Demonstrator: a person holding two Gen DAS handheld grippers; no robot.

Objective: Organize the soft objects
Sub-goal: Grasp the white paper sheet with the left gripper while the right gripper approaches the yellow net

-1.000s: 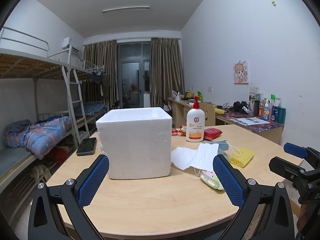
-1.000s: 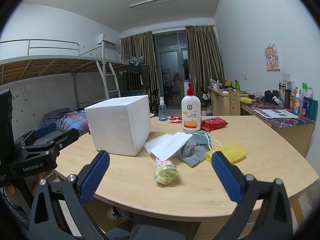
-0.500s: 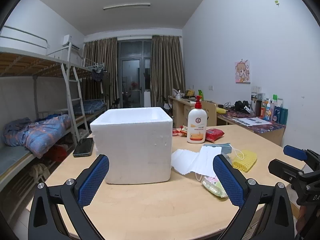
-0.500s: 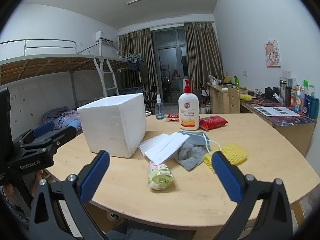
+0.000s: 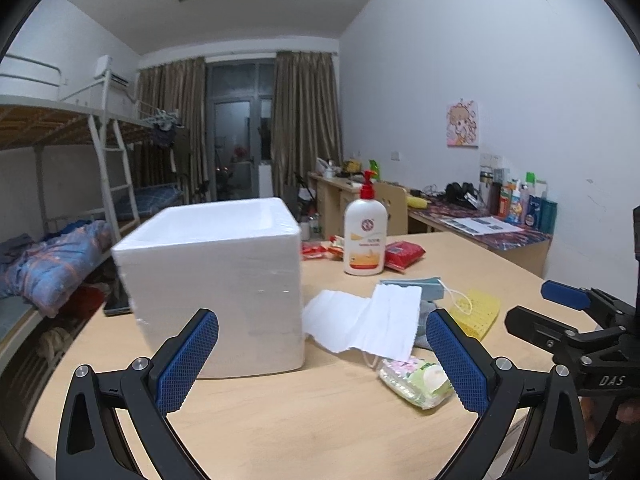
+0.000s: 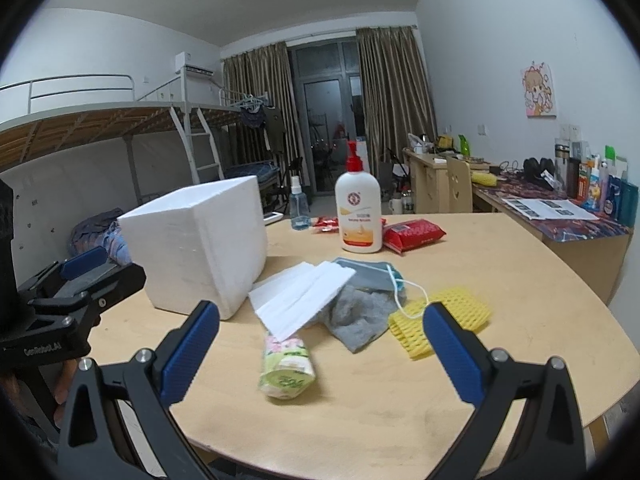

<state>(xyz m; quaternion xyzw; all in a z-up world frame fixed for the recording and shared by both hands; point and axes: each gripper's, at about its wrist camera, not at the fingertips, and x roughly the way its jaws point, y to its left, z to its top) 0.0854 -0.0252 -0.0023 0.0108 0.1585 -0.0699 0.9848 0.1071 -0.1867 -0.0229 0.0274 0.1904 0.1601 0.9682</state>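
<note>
A white foam box (image 5: 216, 280) (image 6: 200, 246) stands open-topped on the round wooden table (image 6: 520, 280). To its right lies a pile of soft things: white masks (image 5: 368, 320) (image 6: 304, 292), a blue mask (image 6: 372, 274), a grey cloth (image 6: 356, 316), a yellow foam net (image 5: 476, 312) (image 6: 452, 316) and a green tissue pack (image 5: 416, 380) (image 6: 286, 370). My left gripper (image 5: 320, 364) is open, low over the table before the box. My right gripper (image 6: 316, 354) is open too, with the tissue pack lying just ahead between its fingers.
A pump bottle (image 6: 358, 216), a red wipes pack (image 6: 412, 234), a small spray bottle (image 6: 300, 208) and red sachets (image 5: 320, 250) stand behind the pile. A phone (image 5: 118, 300) lies left of the box. Bunk beds (image 5: 60, 240) are at left, desks (image 6: 560, 220) along the right wall.
Both grippers have moved forward over the table, so the box and the pile look nearer. The right gripper has closed in on the tissue pack. Nothing on the table has moved.
</note>
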